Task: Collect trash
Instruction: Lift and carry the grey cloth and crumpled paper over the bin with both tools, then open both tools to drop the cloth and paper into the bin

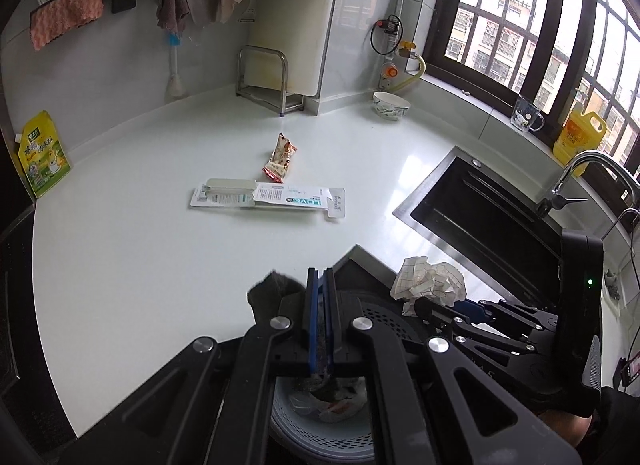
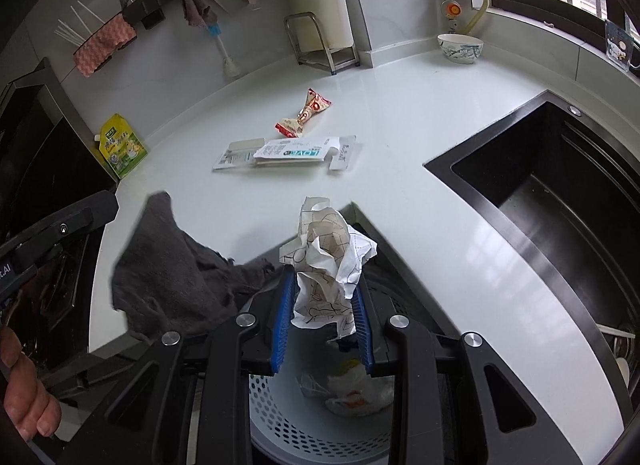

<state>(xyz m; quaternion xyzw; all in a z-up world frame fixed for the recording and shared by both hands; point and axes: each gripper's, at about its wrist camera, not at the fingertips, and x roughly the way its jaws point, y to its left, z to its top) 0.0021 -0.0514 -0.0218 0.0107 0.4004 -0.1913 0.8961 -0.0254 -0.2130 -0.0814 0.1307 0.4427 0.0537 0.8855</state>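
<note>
Right claw (image 2: 323,297) grips a crumpled paper wad (image 2: 328,261) above the perforated bin (image 2: 280,417). Left claw (image 1: 321,285) is pinched closed on a dark grey rag (image 2: 168,265) draped over the bench (image 2: 400,125) edge. A snack wrapper (image 1: 280,157) and flat carton (image 1: 268,197) lie mid-bench, near each other.

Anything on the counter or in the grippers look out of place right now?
Yes. The left gripper is shut on a dark grey cloth, which looks like a rag rather than trash. A snack wrapper and torn toothbrush packaging still litter the counter.
</note>
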